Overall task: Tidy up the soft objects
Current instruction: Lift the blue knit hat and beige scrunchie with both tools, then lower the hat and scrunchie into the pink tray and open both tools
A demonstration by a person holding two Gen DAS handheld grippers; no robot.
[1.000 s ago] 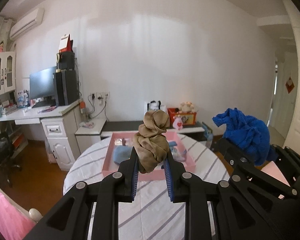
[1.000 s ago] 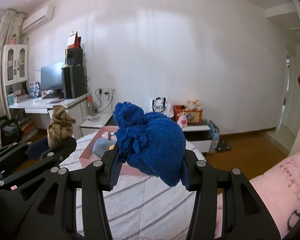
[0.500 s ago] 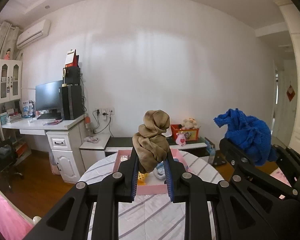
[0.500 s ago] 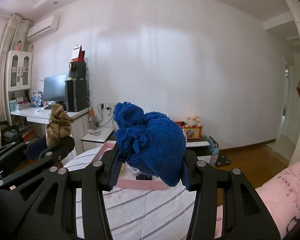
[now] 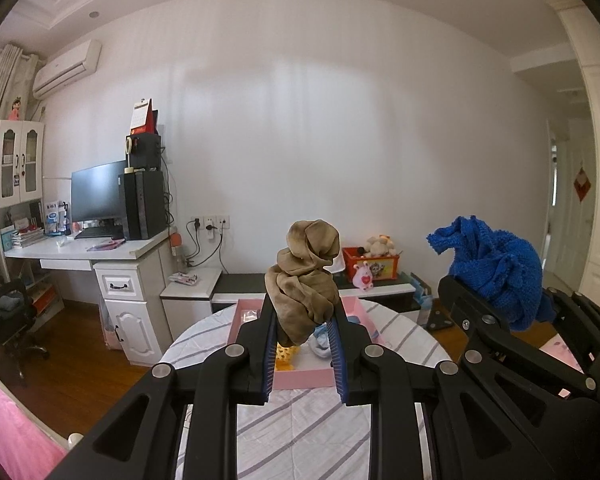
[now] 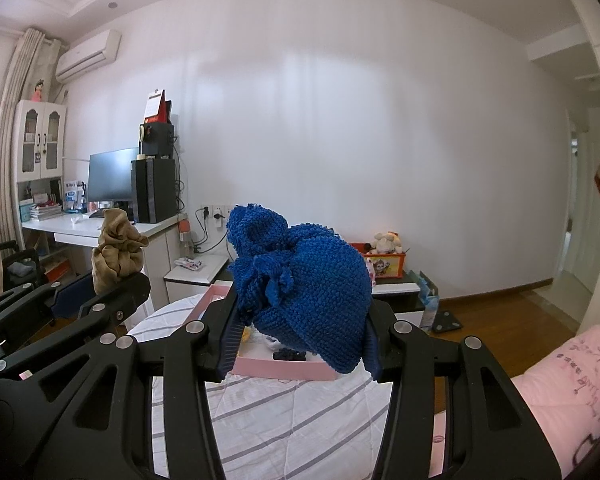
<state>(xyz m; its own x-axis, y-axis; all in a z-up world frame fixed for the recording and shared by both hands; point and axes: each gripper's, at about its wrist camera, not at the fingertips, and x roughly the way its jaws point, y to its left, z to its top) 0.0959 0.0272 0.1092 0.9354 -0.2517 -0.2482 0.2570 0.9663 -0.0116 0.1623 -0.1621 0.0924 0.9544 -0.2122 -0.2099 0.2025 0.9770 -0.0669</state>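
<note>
A lived-in home bedroom is showing here: a desk point(image 5: 80, 254) bearing a monitor point(image 5: 98, 194) is standing far left of the claw, a toy-topped low cabinet point(image 5: 316, 294) ahead, pink bedding point(image 6: 560, 392) lying at right

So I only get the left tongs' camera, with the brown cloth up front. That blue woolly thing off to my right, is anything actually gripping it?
Observer: Yes. The right tongs are shut on the blue knit, with a pad pressing each side.
Operator: And what's underneath it?
Observer: The pink tray on the striped table. A small dark item lies just inside the tray's near wall.
Operator: Anything further right?
Observer: A pink pillow printed with flowers.
</note>
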